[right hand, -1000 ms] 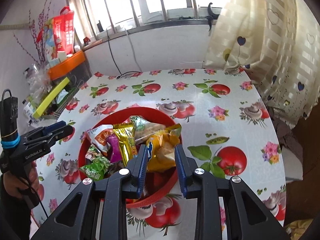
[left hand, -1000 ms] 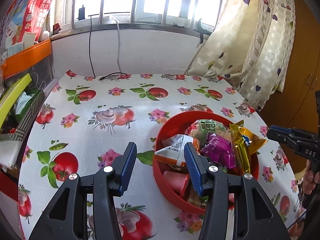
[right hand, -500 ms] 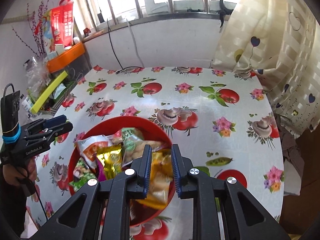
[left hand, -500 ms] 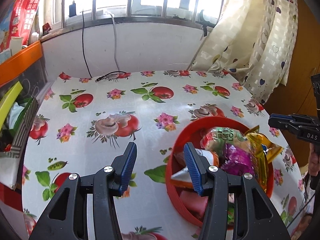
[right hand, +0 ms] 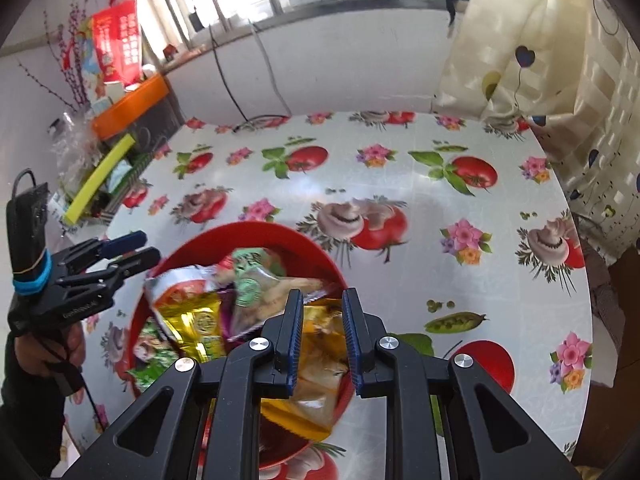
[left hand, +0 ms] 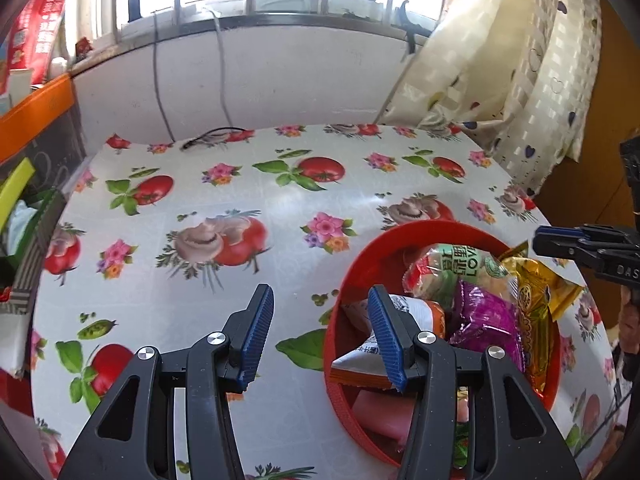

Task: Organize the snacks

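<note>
Right hand-held gripper (right hand: 321, 338) pinching orange snack packet (right hand: 316, 364) over red bowl (right hand: 256, 232) | left hand-held gripper (left hand: 320, 338) spread, empty, at bowl's 9 o'clock rim | bench (right hand: 420, 184) bare | sorting barely begun, most packets left.

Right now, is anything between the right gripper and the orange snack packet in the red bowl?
No. The right gripper already has its jaws shut on the orange snack packet, at the near edge of the red bowl. The other packets lie to the left of it, and the left gripper hangs open outside the rim.
</note>
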`<state>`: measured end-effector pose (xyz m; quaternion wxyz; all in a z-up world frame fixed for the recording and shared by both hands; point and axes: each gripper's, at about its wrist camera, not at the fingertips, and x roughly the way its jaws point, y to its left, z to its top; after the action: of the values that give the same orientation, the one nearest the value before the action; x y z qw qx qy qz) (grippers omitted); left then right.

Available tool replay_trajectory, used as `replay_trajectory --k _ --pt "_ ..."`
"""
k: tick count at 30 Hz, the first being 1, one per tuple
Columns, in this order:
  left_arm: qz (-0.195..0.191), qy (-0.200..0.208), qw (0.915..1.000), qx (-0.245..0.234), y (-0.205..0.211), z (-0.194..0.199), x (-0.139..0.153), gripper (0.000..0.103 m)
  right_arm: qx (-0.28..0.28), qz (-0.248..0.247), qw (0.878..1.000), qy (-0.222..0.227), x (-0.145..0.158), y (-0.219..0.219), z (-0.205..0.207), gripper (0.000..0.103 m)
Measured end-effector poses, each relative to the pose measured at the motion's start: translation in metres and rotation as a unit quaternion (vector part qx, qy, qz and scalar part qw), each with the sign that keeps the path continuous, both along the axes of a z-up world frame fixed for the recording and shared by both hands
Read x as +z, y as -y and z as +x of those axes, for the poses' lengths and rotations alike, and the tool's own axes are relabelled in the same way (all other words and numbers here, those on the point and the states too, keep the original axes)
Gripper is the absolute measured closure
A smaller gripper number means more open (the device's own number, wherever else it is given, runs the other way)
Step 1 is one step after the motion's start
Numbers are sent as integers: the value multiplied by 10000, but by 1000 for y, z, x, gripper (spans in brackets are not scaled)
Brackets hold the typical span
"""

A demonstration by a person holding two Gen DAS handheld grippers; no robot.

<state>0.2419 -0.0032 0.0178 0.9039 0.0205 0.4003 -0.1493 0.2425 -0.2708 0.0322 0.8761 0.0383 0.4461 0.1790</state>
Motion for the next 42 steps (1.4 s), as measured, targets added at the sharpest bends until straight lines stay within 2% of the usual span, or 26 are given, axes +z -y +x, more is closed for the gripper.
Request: replay_trajectory --k 5,12,17,23,33,42 --pt "-116 217 9994 230 -3 -18 12 52 -164 -174 9995 198 8 -4 -16 84" --pt "-194 355 9983 428 0 -63 20 52 -352 -291 9970 618 19 -13 -76 70" --pt "-122 324 9985 418 9 -102 13 52 -445 -517 9949 742 9 -23 -124 64" --pt "-44 174 9992 365 19 -135 3 52 -309 -582 9963 547 -14 -40 -161 62" --pt "-11 -125 9997 225 29 -156 -11 52 -279 -581 9969 455 -21 -50 -179 58" --pt "-22 -175 9996 200 30 -160 -15 52 -172 -624 9970 414 -22 -58 -180 58"
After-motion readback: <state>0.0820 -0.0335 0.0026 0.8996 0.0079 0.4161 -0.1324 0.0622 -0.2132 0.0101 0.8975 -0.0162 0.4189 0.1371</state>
